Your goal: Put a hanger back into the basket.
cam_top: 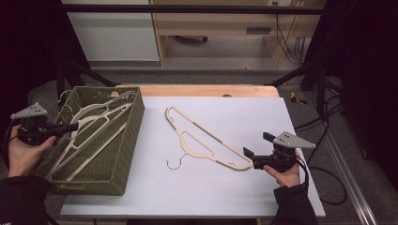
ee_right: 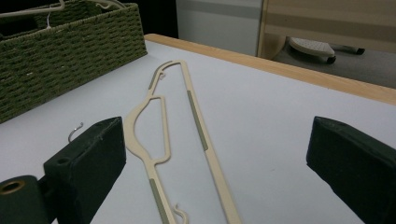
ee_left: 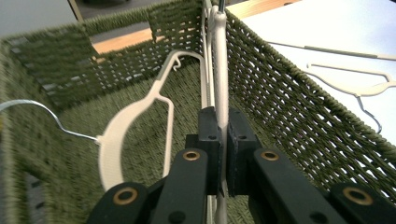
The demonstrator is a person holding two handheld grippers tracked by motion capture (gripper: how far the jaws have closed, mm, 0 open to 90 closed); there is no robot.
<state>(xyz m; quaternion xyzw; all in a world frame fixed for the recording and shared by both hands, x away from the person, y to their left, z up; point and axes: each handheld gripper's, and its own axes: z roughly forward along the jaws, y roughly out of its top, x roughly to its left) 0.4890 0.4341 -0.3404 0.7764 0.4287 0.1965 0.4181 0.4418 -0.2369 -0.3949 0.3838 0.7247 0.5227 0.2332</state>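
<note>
- The left gripper (cam_top: 70, 126) is at the basket's left wall, its jaws reaching in over the rim. In the left gripper view the two black jaws are clenched on the thin bar of a cream hanger (ee_left: 220, 70), which runs straight away from the pads toward the far corner.
- The basket (cam_top: 124, 154), green and woven, sits on the left part of the white table (cam_top: 263, 197). The held hanger (cam_top: 101, 122) lies slanted inside it, one end up near the far rim.
- A second hanger (ee_left: 116, 140) rests on the basket floor beside the held one, its wire hook (ee_left: 42, 112) pointing at the near-left wall.
- A loose hanger (cam_top: 206, 140) lies flat mid-table, well apart from the basket, running from far left to near right, its metal hook (cam_top: 173, 164) toward the person.
- The right gripper (cam_top: 256, 150) is at the table's right, low over the surface, jaws released and spread wide. Its tips are just beside the near-right end of the loose hanger (ee_right: 196, 121); nothing is between them.
</note>
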